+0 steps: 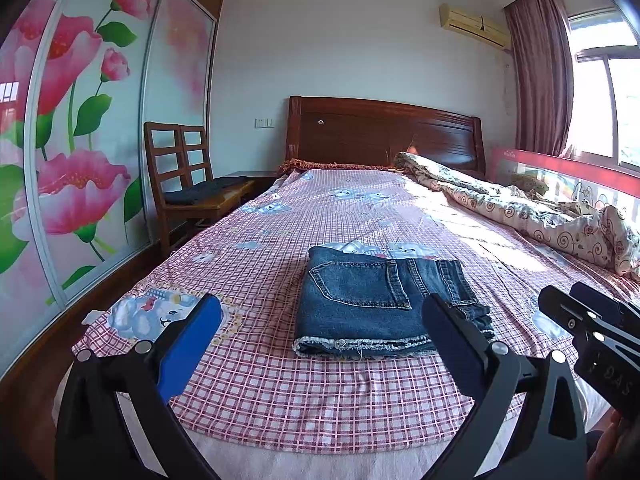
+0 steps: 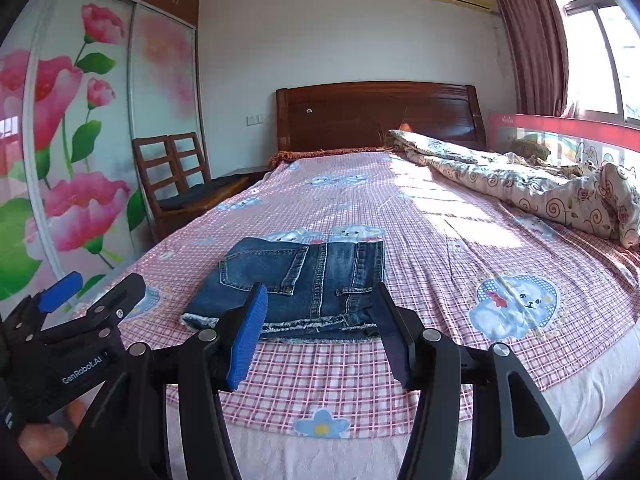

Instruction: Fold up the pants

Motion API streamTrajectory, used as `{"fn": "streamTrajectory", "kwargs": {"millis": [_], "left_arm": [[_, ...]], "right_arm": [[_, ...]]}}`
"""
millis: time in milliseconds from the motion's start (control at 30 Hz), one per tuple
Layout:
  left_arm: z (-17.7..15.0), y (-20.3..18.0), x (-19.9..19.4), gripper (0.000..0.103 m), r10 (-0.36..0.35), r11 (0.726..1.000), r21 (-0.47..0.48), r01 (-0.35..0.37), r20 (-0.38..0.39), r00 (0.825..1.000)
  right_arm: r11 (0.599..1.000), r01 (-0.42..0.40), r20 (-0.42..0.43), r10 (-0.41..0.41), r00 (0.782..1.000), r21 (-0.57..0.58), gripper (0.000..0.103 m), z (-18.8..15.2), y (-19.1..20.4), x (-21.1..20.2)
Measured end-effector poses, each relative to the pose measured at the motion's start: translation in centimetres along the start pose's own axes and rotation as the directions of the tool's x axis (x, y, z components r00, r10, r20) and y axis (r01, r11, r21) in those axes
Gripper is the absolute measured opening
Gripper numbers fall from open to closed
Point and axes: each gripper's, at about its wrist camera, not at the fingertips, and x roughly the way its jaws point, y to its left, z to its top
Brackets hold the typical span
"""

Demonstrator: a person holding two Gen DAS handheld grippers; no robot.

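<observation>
A pair of blue denim pants (image 1: 372,304) lies folded into a compact rectangle on the pink checked bed sheet (image 1: 280,240), back pocket up, frayed hems toward me. It also shows in the right wrist view (image 2: 304,288). My left gripper (image 1: 320,320) is open and empty, held above the bed's near end in front of the pants. My right gripper (image 2: 320,312) is open and empty, also short of the pants. Each gripper shows in the other's view: the right one (image 1: 580,312) at the right edge, the left one (image 2: 92,292) at the lower left.
A crumpled patterned quilt (image 1: 520,208) lies along the bed's right side by a red bed rail (image 1: 580,176). A wooden headboard (image 1: 384,136) stands at the far end. Wooden chairs (image 1: 184,176) and a flowered wardrobe (image 1: 80,140) stand on the left.
</observation>
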Motion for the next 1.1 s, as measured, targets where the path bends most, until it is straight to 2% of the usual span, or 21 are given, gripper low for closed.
{"fn": "streamTrajectory", "kwargs": {"millis": [1100], "left_arm": [[0.01,-0.17,0.61,0.101,-0.005,1.000,0.016,0.005,-0.033,0.999]], "right_arm": [[1.000,-0.008,-0.027,0.008,1.000,0.022,0.054,-0.32,-0.39,0.43]]}}
